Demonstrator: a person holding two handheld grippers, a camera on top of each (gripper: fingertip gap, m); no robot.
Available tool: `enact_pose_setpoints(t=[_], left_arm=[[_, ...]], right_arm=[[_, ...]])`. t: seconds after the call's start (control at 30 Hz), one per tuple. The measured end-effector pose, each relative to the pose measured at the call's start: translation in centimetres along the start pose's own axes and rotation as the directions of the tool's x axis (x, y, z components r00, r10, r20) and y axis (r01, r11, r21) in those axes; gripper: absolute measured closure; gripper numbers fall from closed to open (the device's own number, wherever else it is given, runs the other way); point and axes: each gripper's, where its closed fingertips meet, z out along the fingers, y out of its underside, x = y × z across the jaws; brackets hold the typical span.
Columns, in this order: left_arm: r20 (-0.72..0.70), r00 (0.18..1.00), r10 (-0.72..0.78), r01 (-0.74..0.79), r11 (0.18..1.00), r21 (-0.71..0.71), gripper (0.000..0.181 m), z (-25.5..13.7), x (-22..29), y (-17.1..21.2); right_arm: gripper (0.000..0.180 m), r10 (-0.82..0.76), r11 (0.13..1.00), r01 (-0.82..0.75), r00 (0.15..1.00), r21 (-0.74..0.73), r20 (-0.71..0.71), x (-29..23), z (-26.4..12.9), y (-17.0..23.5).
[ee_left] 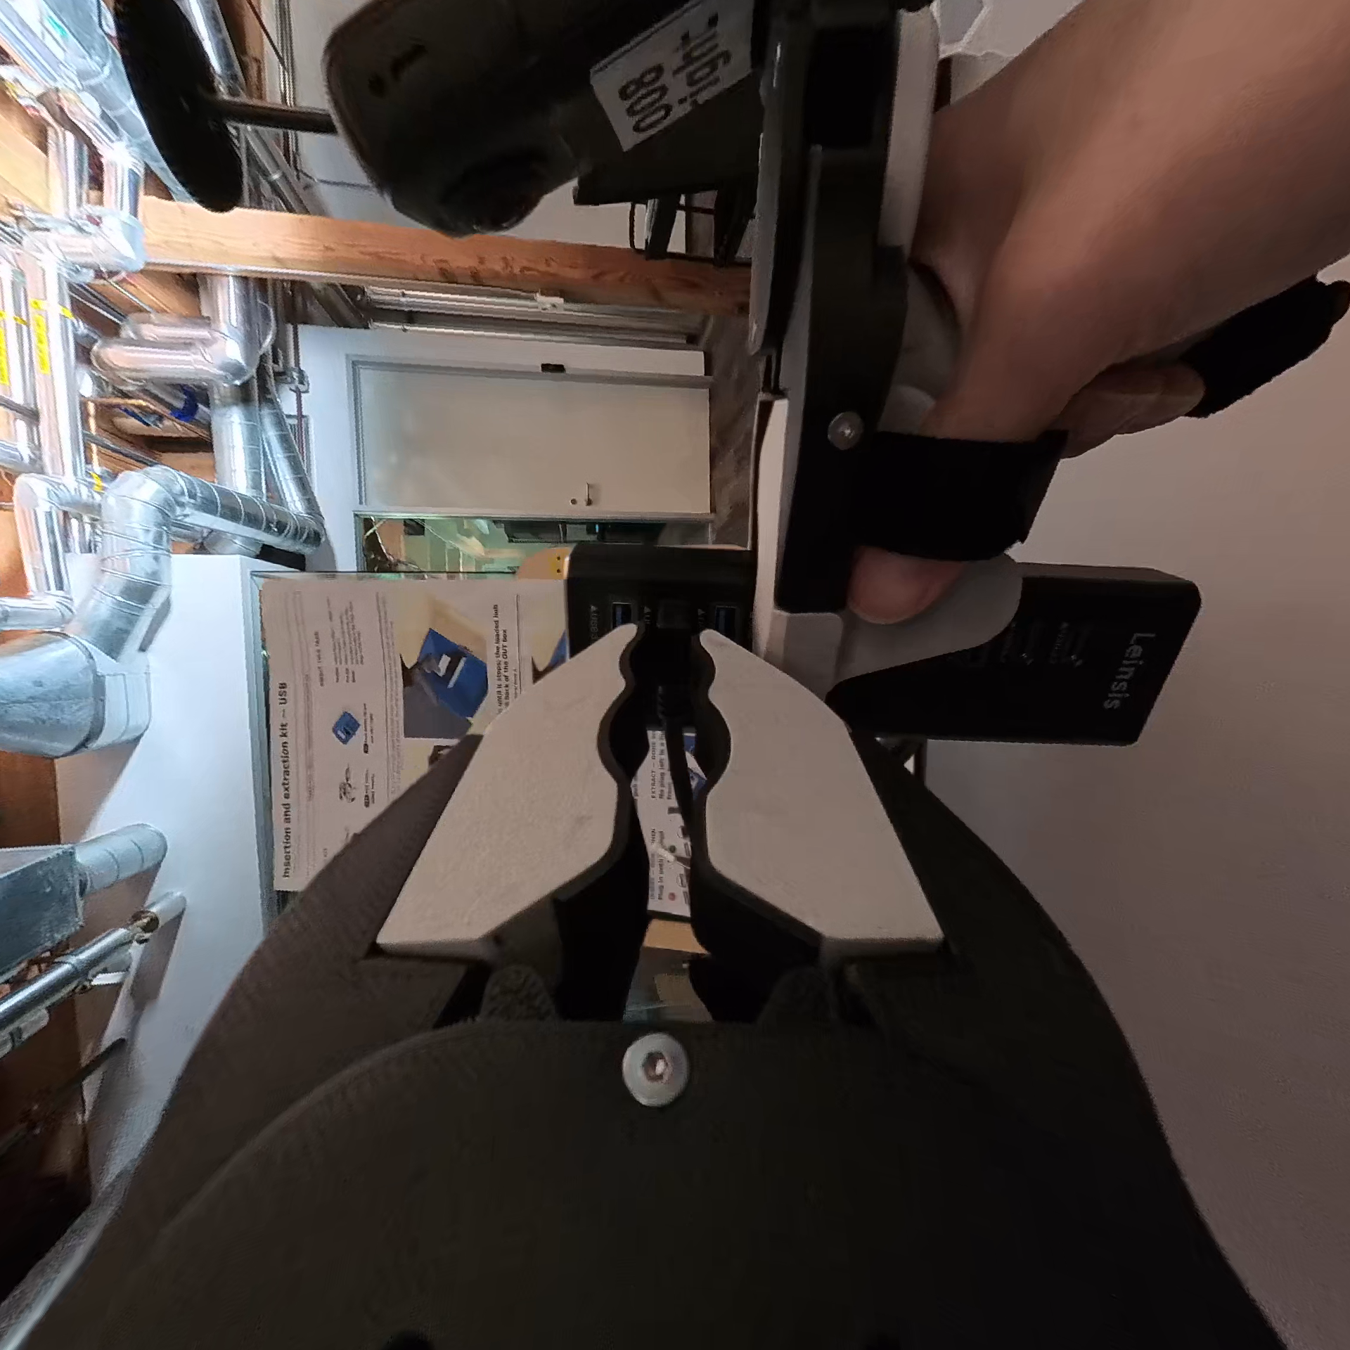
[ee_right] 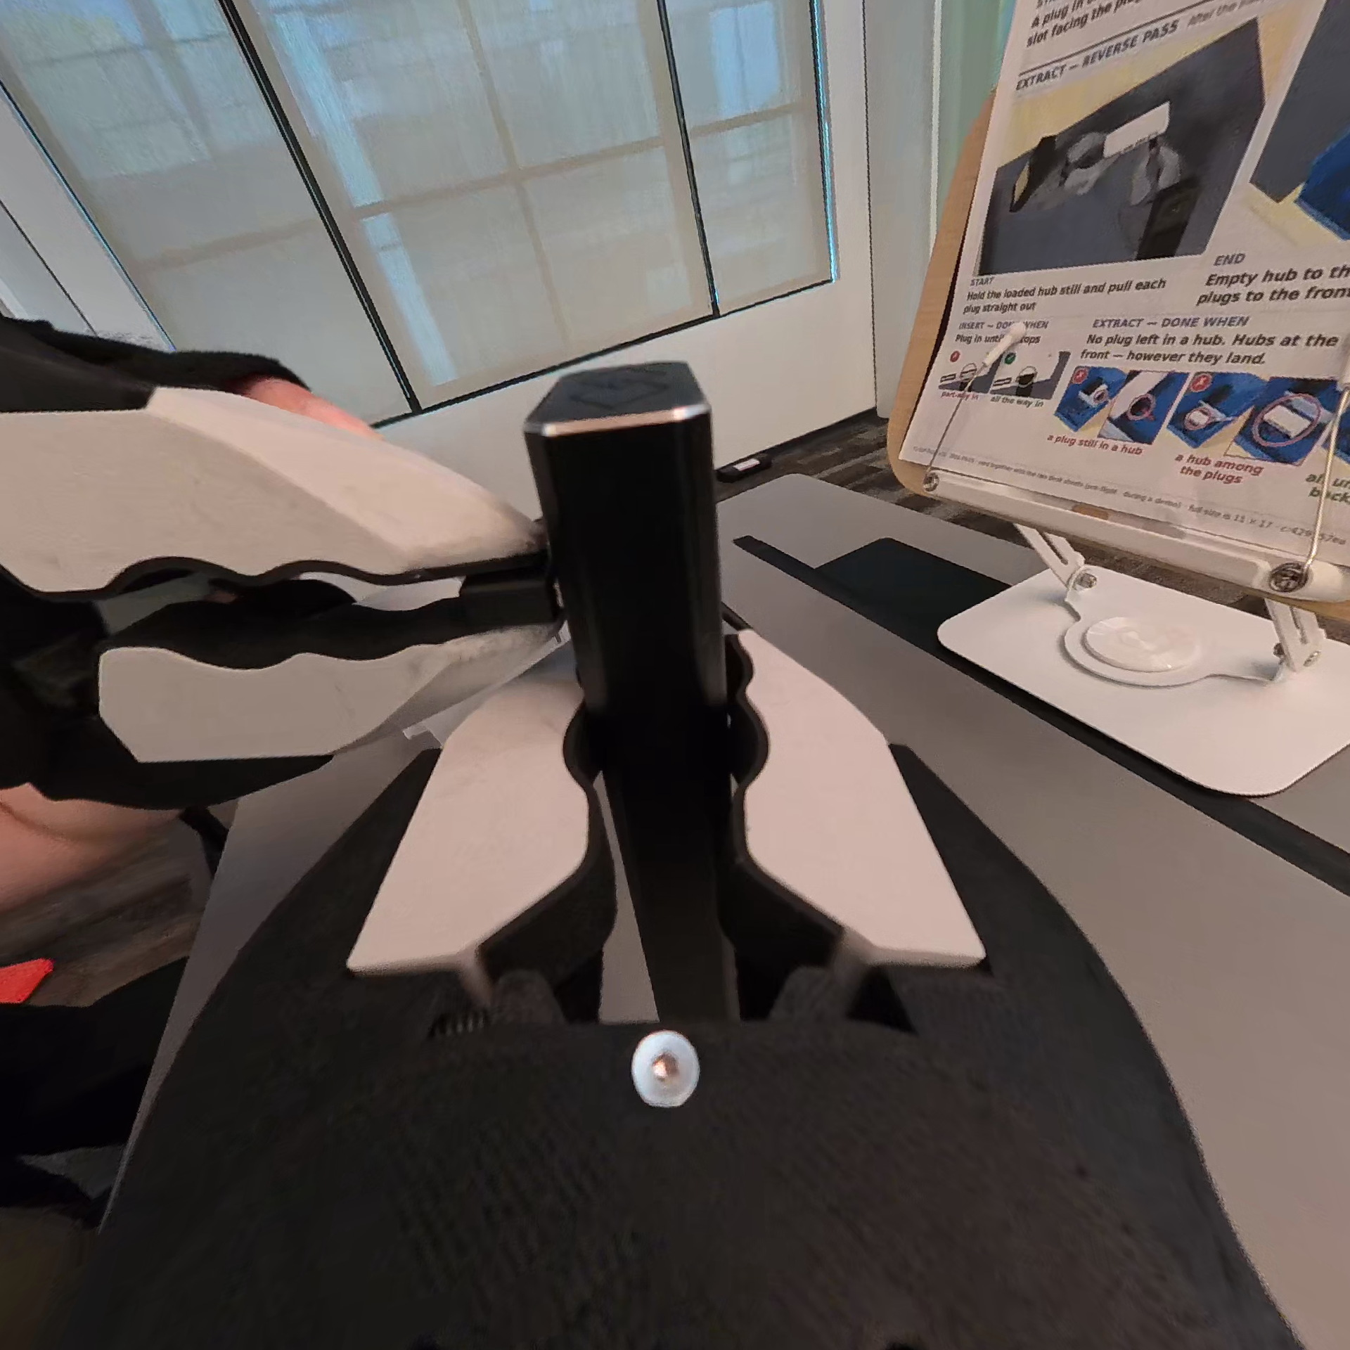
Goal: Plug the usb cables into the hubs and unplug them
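Holding hub (ee_right: 643,584) upright in your right gripper (ee_right: 661,701) | left gripper (ee_left: 666,643) pinching plug (ee_left: 670,617) at its port | rigid, light, likely slick: grip plug body, not cable (ee_left: 676,767).

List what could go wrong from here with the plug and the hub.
1. The left gripper pinches the USB plug only at its tips, right at the port; it may slip.
2. The right gripper clamps the black hub low on its body, so a sideways push could tilt it.
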Motion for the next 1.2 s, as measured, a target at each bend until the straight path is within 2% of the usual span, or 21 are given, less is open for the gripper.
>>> enact_pose_setpoints(t=[0.03,0.47,0.53,0.57,0.63,0.73,0.87,0.97,1.03,1.1,1.17,1.2], left_arm=[[-0.002,1.000,-0.006,0.006,1.000,-0.007,0.175,0.1,0.1,0.0],[0.023,0.999,-0.031,0.033,0.995,-0.094,0.174,0.5,0.9,0.6],[0.097,0.991,-0.087,0.083,0.996,0.041,0.174,-2.1,-1.5,-1.7],[0.115,0.986,-0.117,0.110,0.992,0.067,0.174,-3.7,-3.0,-2.3],[0.102,0.986,-0.135,0.127,0.989,0.081,0.174,-5.7,-4.9,-2.3],[0.051,0.980,-0.193,0.192,0.981,0.024,0.174,-6.4,-5.2,-0.2],[0.065,0.987,-0.146,0.151,0.985,-0.077,0.174,-6.7,-3.6,2.1],[0.036,0.986,-0.165,0.168,0.981,-0.101,0.174,-7.1,-1.6,2.9],[0.020,0.974,-0.226,0.227,0.969,-0.094,0.174,-7.5,-1.0,3.5],[-0.005,0.942,-0.335,0.335,0.941,-0.052,0.174,-8.0,-0.8,3.9],[-0.042,0.902,-0.429,0.429,0.903,0.004,0.174,-8.3,-0.8,3.9],[-0.049,0.886,-0.462,0.464,0.885,0.036,0.174,-8.5,-1.0,3.8]], right_arm=[[0.149,-0.001,1.000,0.001,1.000,-0.002,0.001,0.1,0.0,0.1],[0.148,0.030,0.999,-0.029,0.999,-0.035,0.038,0.9,0.8,1.2],[0.149,0.125,0.992,-0.126,0.990,-0.010,-0.060,4.4,0.1,1.8],[0.149,0.219,0.976,-0.219,0.973,0.020,-0.068,6.6,-0.7,2.3],[0.150,0.254,0.967,-0.251,0.966,0.040,-0.059,8.5,-2.2,2.7],[0.150,0.168,0.986,-0.168,0.983,0.001,-0.069,7.6,-2.5,2.2],[0.150,0.107,0.994,-0.107,0.994,-0.035,0.001,5.5,-1.7,1.7],[0.150,0.071,0.995,-0.072,0.997,-0.067,-0.017,4.9,-2.4,1.0],[0.150,-0.028,0.999,0.027,0.999,-0.036,-0.026,2.8,-5.0,-2.4],[0.149,-0.196,0.981,0.196,0.977,-0.007,-0.088,0.0,-9.4,-6.2],[0.150,-0.383,0.920,0.365,0.914,-0.144,-0.133,-0.6,-13.7,-7.7],[0.150,-0.452,0.880,0.405,0.874,-0.247,-0.176,1.0,-15.7,-8.1]])
